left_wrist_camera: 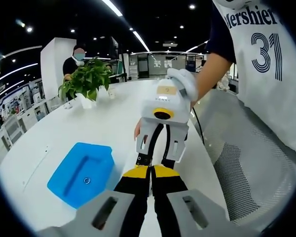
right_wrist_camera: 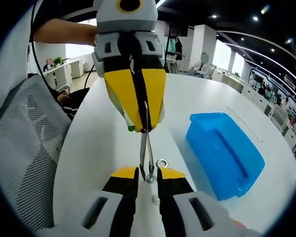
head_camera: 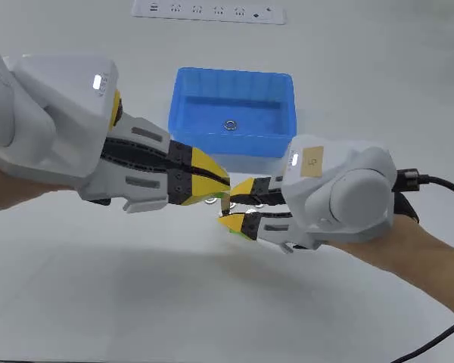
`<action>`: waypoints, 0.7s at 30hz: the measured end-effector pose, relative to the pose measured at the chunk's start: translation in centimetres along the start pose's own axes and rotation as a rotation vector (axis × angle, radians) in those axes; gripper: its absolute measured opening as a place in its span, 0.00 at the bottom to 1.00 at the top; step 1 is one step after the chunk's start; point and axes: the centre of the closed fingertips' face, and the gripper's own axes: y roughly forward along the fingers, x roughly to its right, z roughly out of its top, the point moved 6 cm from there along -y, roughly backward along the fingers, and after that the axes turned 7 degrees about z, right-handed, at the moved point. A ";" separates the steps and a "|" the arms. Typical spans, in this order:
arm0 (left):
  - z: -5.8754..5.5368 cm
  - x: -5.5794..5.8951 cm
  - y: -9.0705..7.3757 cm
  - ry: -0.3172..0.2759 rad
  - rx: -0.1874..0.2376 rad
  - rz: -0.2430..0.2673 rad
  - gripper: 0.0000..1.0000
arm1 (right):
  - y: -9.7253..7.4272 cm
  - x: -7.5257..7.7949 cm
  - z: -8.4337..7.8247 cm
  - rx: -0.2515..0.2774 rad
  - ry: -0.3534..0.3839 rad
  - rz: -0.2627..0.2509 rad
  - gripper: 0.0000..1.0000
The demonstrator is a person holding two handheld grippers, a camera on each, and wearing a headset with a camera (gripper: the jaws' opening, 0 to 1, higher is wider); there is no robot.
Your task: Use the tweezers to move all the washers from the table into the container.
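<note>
Thin metal tweezers point(right_wrist_camera: 146, 143) span the gap between my two grippers, which meet tip to tip just above the table. My left gripper point(head_camera: 216, 180) comes in from the left, its yellow jaws shut on the tweezers' far end. From the right, my right gripper point(head_camera: 234, 206) has its jaws closed around the near end. A washer point(right_wrist_camera: 161, 163) lies on the table beside the tweezers, and another washer point(right_wrist_camera: 155, 200) lies nearer the right jaws. The blue container point(head_camera: 231, 74) stands just behind the grippers with one washer point(head_camera: 229, 125) inside.
A white power strip point(head_camera: 209, 10) lies at the table's far edge. A black cable point(head_camera: 439, 185) trails from the right gripper. In the left gripper view a potted plant point(left_wrist_camera: 86, 81) stands on the table and a mesh chair point(left_wrist_camera: 246, 173) sits beside it.
</note>
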 end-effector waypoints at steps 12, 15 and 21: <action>-0.1 0.0 -0.2 -0.022 -0.010 -0.008 0.05 | 0.3 0.1 0.1 -0.012 -0.024 0.058 0.11; 0.2 0.0 -0.2 -0.016 -0.016 -0.014 0.05 | 0.3 0.1 0.1 -0.014 -0.014 0.056 0.11; 1.3 -0.5 -0.6 -0.001 -0.013 -0.017 0.05 | -0.6 0.4 0.8 0.008 -0.004 0.036 0.10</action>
